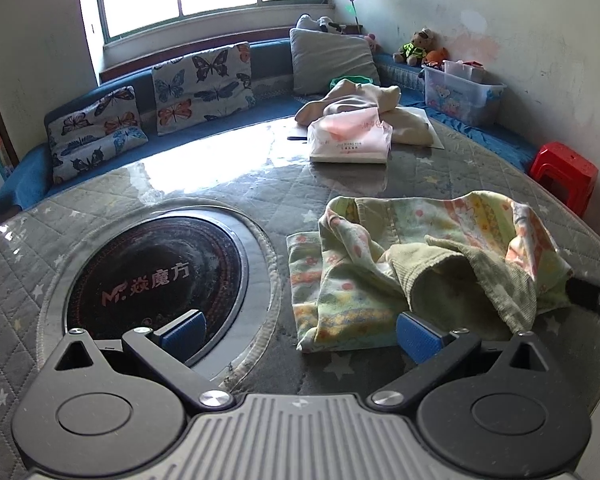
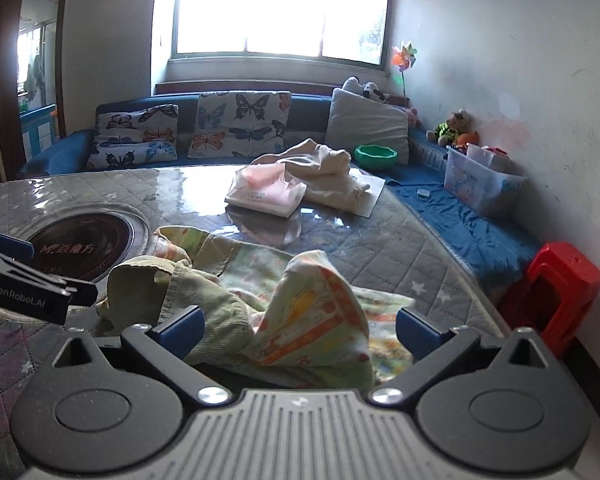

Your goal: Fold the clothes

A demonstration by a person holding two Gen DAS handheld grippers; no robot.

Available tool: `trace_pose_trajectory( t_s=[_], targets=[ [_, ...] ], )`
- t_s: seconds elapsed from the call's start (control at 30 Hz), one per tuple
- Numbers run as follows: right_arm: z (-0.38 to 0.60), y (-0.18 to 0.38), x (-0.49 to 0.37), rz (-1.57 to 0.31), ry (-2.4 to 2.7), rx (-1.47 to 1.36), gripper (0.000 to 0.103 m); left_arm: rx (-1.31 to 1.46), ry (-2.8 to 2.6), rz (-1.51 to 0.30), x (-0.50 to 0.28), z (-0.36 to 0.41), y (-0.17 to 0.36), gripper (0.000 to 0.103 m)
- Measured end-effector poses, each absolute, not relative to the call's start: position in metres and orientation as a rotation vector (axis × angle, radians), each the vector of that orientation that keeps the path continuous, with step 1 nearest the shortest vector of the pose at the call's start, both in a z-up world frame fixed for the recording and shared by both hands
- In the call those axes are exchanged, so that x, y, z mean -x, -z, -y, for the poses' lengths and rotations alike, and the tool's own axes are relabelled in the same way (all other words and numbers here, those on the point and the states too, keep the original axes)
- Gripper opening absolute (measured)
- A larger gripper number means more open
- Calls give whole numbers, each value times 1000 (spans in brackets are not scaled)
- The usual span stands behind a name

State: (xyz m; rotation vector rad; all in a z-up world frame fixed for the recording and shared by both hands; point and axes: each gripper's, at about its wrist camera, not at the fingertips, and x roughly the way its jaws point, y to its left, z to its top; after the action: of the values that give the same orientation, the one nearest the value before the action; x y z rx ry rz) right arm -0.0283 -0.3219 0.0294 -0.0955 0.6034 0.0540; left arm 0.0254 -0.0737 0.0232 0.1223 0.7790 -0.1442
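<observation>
Left wrist view: both tongs spread, empty; the crumpled garment [image 1: 420,264] lies lengthwise across the table [image 1: 228,196].

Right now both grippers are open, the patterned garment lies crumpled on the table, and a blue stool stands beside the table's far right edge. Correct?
Not quite: the stool is red, not blue, as the right wrist view shows. Otherwise yes: the left gripper and right gripper are open, and the patterned garment lies crumpled on the table.

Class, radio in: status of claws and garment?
Left claw open, right claw open. Patterned garment crumpled, unfolded. Tissue pack behind, clear.
</observation>
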Motion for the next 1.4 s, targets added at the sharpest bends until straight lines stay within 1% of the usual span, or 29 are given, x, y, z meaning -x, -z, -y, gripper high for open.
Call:
trace_pose_trajectory(
  t_s=[0.67,0.73,0.87,1.4],
  targets=[
    [288,-4,53,-661,-48,104,102,-146,157,-820,-10,77,-5,103],
    [284,-3,56,-661,-52,115,100,-150,153,-826,-9,77,-3,103],
    [281,0,61,-672,-62,129,99,-155,156,-839,-8,77,0,103],
    [283,15,52,-725,-70,91,99,-173,186,-887,-16,82,11,103]
  ],
)
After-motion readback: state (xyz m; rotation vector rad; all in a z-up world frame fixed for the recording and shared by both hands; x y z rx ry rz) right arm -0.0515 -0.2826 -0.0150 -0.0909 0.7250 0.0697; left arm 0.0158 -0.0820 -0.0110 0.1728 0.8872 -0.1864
